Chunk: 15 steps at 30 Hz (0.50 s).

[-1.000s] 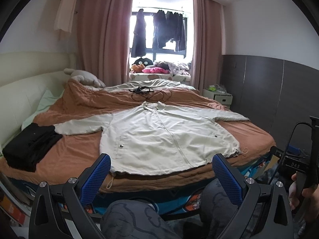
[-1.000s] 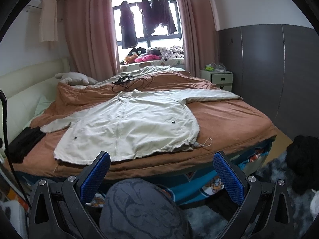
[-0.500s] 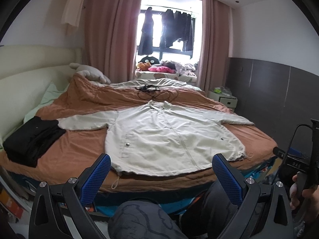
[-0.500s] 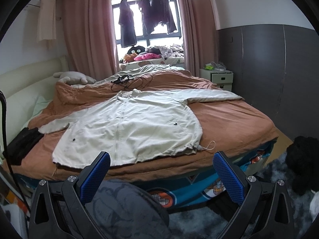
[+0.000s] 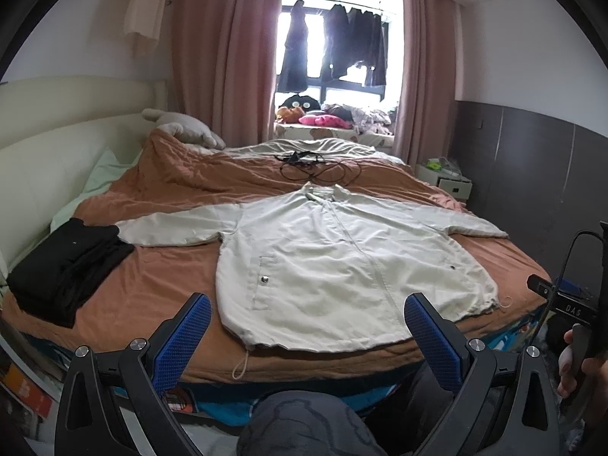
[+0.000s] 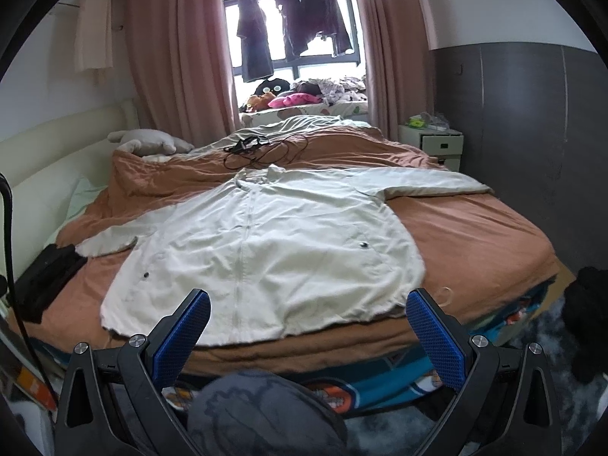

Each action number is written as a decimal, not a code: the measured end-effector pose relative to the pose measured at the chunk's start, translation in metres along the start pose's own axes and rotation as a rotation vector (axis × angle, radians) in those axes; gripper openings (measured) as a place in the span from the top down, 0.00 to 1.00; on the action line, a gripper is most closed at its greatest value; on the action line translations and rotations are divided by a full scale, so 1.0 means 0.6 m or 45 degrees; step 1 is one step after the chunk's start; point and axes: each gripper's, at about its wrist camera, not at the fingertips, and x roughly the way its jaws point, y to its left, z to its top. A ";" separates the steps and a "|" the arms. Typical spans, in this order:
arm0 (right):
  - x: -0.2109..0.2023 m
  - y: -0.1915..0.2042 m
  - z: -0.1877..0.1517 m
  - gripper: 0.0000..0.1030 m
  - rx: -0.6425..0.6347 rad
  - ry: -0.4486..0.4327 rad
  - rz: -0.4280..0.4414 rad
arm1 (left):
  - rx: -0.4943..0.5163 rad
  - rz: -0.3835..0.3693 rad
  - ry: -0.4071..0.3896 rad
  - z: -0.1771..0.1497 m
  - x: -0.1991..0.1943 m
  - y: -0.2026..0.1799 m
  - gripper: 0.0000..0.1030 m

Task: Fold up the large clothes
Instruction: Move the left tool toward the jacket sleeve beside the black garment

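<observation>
Lying flat and face up on the bed (image 5: 152,266), sleeves spread, the jacket (image 5: 342,258) shows no fold yet. Left gripper (image 5: 307,336) and right gripper (image 6: 307,336) hover short of its hem, jaws wide apart, empty. Judged: black clothes (image 5: 64,266) already stacked; every fold remains.

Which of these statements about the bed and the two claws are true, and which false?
1. The cream jacket lies spread flat on the bed. True.
2. The left claw grips the jacket's hem. False: it is open, short of the bed.
3. Folded black clothes lie beside one sleeve. True.
4. The right claw is shut. False: open.
5. Black cables lie beyond the collar. True.
</observation>
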 end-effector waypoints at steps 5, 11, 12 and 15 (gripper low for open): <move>0.046 0.024 0.019 0.00 -0.029 0.037 0.029 | -0.008 0.040 0.014 0.016 0.031 0.019 0.01; 0.109 0.052 0.043 0.00 -0.049 0.077 0.072 | -0.025 0.078 0.036 0.039 0.079 0.044 0.01; 0.123 0.057 0.047 0.00 -0.053 0.087 0.079 | -0.029 0.084 0.042 0.043 0.089 0.050 0.01; 0.165 0.076 0.062 0.00 -0.066 0.115 0.102 | -0.052 0.112 0.069 0.051 0.125 0.071 0.01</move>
